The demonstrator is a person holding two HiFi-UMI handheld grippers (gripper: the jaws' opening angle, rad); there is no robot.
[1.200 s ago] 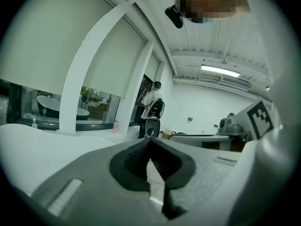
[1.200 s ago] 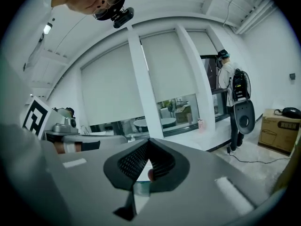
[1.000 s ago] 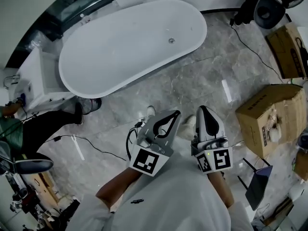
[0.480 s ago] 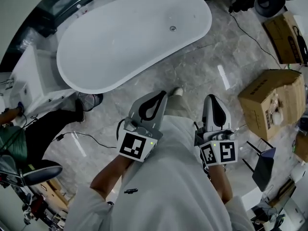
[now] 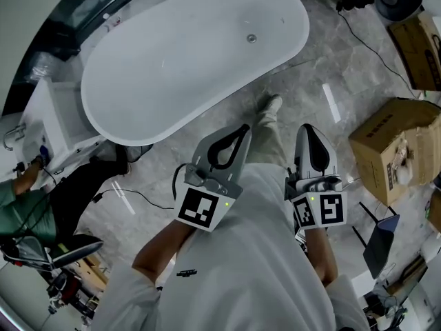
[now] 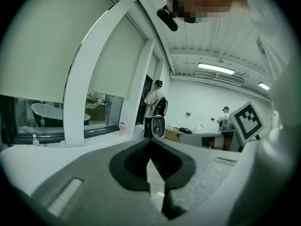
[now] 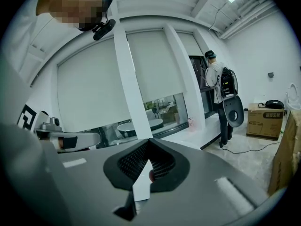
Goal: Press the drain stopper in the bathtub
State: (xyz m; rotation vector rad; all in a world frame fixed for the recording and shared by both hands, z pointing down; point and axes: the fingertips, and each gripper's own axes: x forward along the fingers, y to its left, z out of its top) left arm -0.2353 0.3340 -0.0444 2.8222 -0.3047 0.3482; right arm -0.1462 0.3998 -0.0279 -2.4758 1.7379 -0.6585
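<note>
The white oval bathtub (image 5: 172, 67) lies across the top of the head view, and its small round drain stopper (image 5: 251, 38) sits in the floor of the tub near the right end. My left gripper (image 5: 241, 129) is held at waist height over the marble floor, short of the tub's near rim, jaws shut and empty. My right gripper (image 5: 310, 129) is beside it to the right, also shut on nothing. Both gripper views point level across the room: the left gripper (image 6: 150, 149) and the right gripper (image 7: 148, 157) show jaws closed together, and the stopper is not in those views.
Cardboard boxes (image 5: 396, 150) stand on the floor to the right. A black cable (image 5: 131, 197) runs over the floor at left, near another person (image 5: 21, 202). My own shoe (image 5: 273, 104) is ahead by the tub. A person with a backpack (image 7: 221, 86) stands by the windows.
I have stepped towards the tub: it sits larger and nearer in the head view and one foot has come forward. Both grippers stay shut at waist height.
</note>
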